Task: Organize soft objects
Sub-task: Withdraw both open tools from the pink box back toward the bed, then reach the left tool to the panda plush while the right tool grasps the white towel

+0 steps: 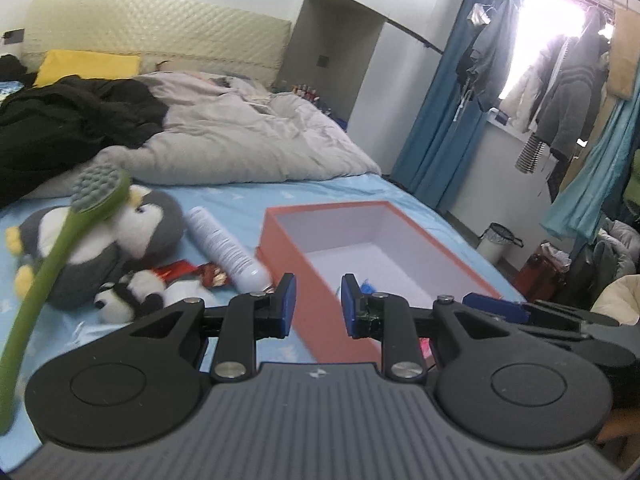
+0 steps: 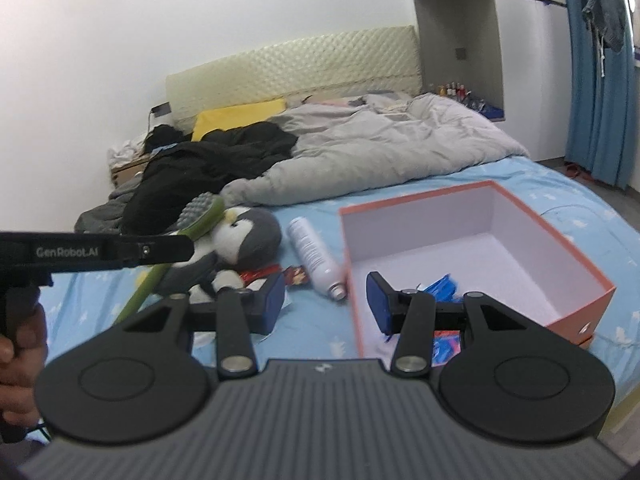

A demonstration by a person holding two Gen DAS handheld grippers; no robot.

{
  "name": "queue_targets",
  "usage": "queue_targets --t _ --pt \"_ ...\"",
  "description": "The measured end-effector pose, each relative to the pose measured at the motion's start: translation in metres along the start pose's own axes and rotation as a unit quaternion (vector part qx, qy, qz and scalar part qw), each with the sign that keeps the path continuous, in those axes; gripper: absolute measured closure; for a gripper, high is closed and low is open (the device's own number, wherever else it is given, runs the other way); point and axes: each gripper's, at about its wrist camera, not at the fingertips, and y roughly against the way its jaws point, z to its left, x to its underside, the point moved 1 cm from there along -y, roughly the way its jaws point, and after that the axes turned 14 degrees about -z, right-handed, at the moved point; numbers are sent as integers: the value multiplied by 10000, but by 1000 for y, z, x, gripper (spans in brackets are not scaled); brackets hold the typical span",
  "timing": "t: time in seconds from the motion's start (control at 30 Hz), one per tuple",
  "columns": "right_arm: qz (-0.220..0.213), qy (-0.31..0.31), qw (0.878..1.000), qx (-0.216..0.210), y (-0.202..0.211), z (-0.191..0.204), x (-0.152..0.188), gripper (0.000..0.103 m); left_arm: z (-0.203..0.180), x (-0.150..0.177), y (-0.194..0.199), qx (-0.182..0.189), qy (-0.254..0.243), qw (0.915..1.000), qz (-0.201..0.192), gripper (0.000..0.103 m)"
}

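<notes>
A grey and white plush penguin [image 1: 120,236] [image 2: 240,236] lies on the blue bed sheet at the left, with a small plush panda [image 1: 128,296] in front of it. An open orange box [image 1: 400,240] [image 2: 480,248] stands to their right with a blue packet [image 2: 440,286] inside. My left gripper [image 1: 318,304] is open and empty, over the box's near left wall. My right gripper [image 2: 326,304] is open and empty, over the same wall. The left gripper's body [image 2: 100,250] crosses the right wrist view at the left.
A green long-handled brush [image 1: 60,248] [image 2: 176,252] leans over the penguin. A white spray can [image 1: 228,248] [image 2: 316,256] and red snack wrappers [image 1: 188,272] lie between the toys and the box. A grey duvet [image 1: 248,140] and black clothes [image 1: 60,120] fill the bed's far half.
</notes>
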Motion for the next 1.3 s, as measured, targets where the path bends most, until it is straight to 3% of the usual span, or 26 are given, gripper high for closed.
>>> queue_targets --t 0.2,0.33,0.53,0.7,1.03,1.3 --pt "113 -50 9998 -145 3 24 15 55 22 22 25 -279 70 9994 177 75" --pt "238 272 9987 -364 9 45 28 55 35 37 41 -427 210 9985 286 75" --pt "696 190 9958 -558 11 66 51 55 56 59 65 -679 444 9958 413 75" --pt "835 216 9944 -617 6 78 66 55 80 80 72 -957 671 9916 548 75" --pt "987 160 9931 -614 -47 90 80 55 128 98 42 -1199 730 9870 784 74" --pt "1143 121 9912 -660 -97 95 94 55 159 95 2 -1348 767 9854 706 65"
